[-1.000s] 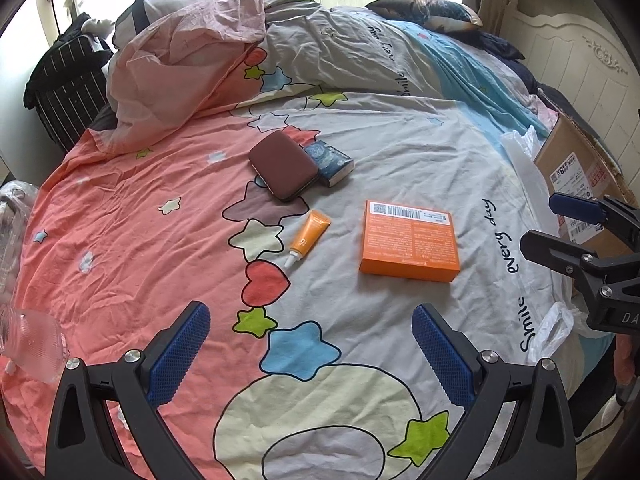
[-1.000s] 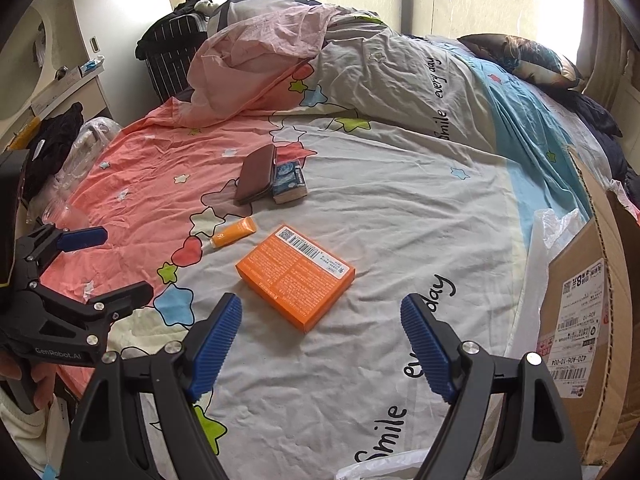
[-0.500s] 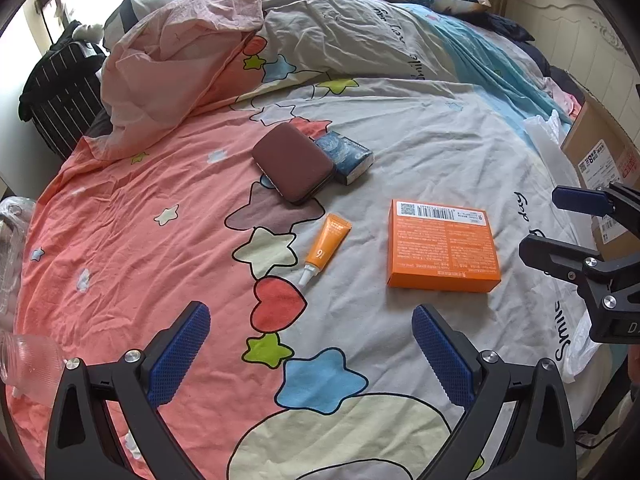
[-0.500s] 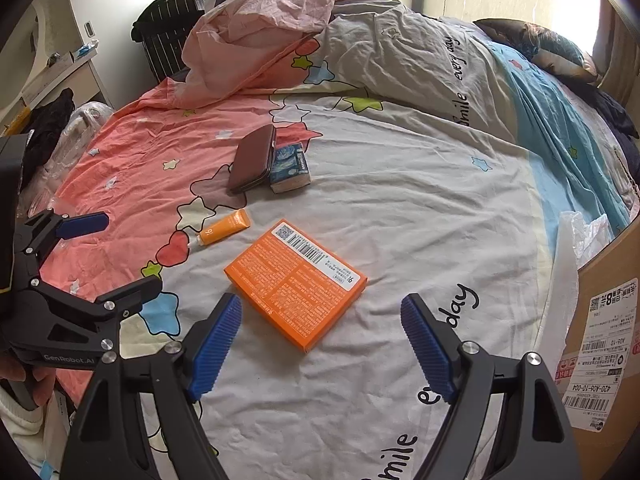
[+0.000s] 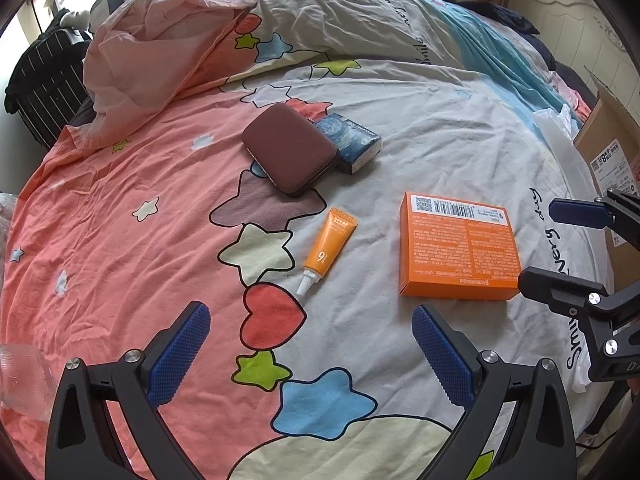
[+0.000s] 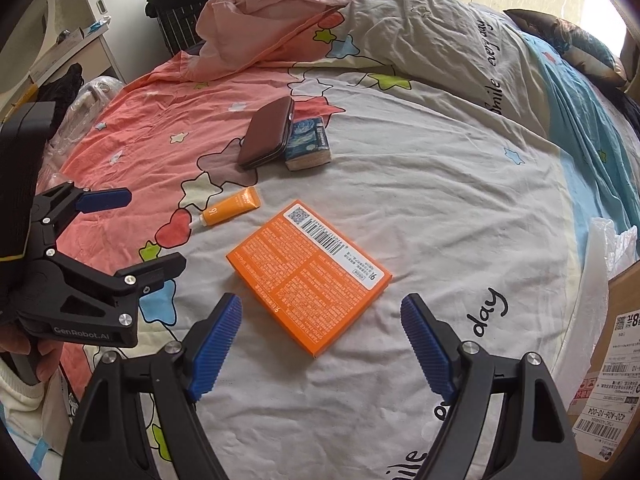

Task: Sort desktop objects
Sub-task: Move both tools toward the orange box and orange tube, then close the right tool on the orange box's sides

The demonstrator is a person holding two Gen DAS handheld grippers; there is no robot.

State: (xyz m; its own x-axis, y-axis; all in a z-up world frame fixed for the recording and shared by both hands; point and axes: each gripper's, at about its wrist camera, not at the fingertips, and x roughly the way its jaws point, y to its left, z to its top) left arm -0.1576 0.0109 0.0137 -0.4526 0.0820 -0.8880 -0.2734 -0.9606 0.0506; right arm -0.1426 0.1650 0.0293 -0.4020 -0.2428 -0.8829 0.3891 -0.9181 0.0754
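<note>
— Orange card, flat and printed: our box lies on the bed at twelve o'clock of the right gripper; small print unreadable.
— Left gripper?
— Both spread wide, holding nothing. Tube at twelve o'clock; brown case half covers a blue pack.

quilt: my matt, creased cloth
box: smooth card at two o'clock
tube: glossy plastic
my pads: blue, knurled
</note>
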